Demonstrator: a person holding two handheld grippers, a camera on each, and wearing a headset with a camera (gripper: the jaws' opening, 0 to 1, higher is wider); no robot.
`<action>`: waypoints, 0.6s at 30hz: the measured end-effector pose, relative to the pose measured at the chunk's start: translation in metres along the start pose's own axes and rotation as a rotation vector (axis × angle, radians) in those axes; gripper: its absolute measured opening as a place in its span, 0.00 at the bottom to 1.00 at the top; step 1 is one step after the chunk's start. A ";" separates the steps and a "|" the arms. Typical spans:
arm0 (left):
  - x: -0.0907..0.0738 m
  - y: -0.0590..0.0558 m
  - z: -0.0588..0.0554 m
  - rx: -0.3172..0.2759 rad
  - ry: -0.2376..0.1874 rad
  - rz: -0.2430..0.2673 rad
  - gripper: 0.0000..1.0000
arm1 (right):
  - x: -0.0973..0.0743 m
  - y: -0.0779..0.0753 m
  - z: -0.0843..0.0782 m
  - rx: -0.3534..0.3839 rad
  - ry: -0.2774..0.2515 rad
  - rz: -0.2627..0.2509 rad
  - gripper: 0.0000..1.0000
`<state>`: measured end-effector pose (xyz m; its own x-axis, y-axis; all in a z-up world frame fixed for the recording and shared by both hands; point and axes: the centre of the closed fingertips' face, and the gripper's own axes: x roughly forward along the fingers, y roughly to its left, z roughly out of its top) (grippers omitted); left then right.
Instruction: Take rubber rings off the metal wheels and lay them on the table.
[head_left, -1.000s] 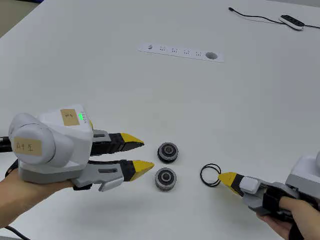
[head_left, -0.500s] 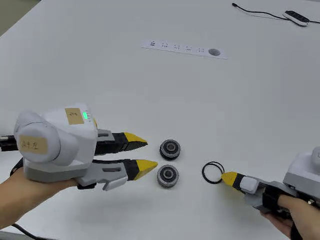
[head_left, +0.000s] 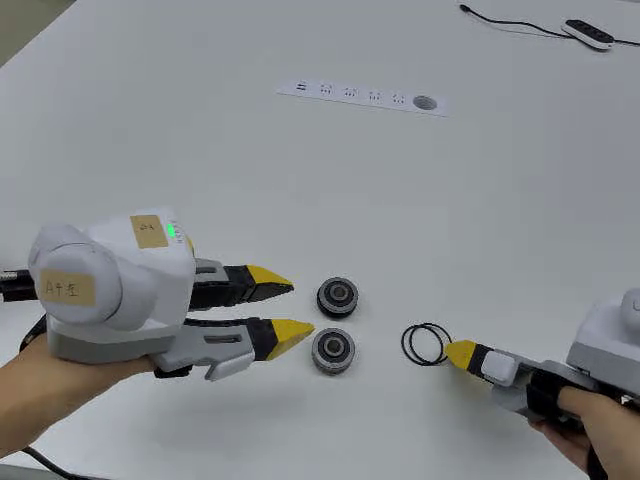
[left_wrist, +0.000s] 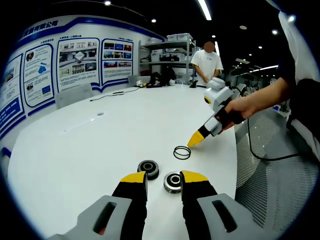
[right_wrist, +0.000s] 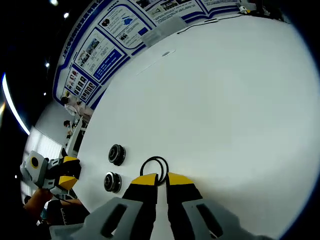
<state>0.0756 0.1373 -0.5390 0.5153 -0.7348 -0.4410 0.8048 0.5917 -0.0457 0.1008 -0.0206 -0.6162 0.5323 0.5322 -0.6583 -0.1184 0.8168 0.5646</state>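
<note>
Two small wheels lie side by side on the white table (head_left: 300, 180). The far wheel (head_left: 337, 297) (left_wrist: 148, 169) (right_wrist: 116, 154) has a black rubber rim. The near wheel (head_left: 332, 349) (left_wrist: 173, 182) (right_wrist: 111, 182) shows a bare metal rim. Thin black rubber rings (head_left: 423, 344) (left_wrist: 181, 152) (right_wrist: 155, 166) lie overlapping on the table to the right of the wheels. My left gripper (head_left: 290, 308) (left_wrist: 162, 179) is open, with its yellow tips just short of the two wheels. Just right of the rings, my right gripper (head_left: 458, 353) (right_wrist: 162, 179) is shut, its tip at their edge and gripping nothing.
A white power strip (head_left: 362, 98) lies flat at the table's far middle. A black cable and a small white device (head_left: 585, 32) sit at the far right corner. In the left gripper view a person (left_wrist: 205, 60) stands beyond the table, whose edge (left_wrist: 235, 165) runs close on the right.
Almost nothing apart from a small shift of the head view. My left gripper has crept slightly closer to the near wheel. The rings and wheels lie where they were.
</note>
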 end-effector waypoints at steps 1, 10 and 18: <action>0.000 -0.001 0.000 0.000 0.001 -0.002 0.27 | -0.001 -0.001 0.000 0.001 -0.006 -0.004 0.09; 0.002 -0.004 -0.001 0.003 0.010 -0.011 0.27 | -0.008 0.009 0.006 0.021 -0.048 0.038 0.12; 0.009 0.000 -0.006 0.012 0.037 -0.016 0.26 | -0.006 0.035 0.003 -0.003 -0.036 0.142 0.16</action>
<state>0.0787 0.1325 -0.5488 0.4909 -0.7314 -0.4734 0.8165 0.5757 -0.0428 0.0961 0.0035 -0.5908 0.5395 0.6341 -0.5539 -0.1966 0.7346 0.6494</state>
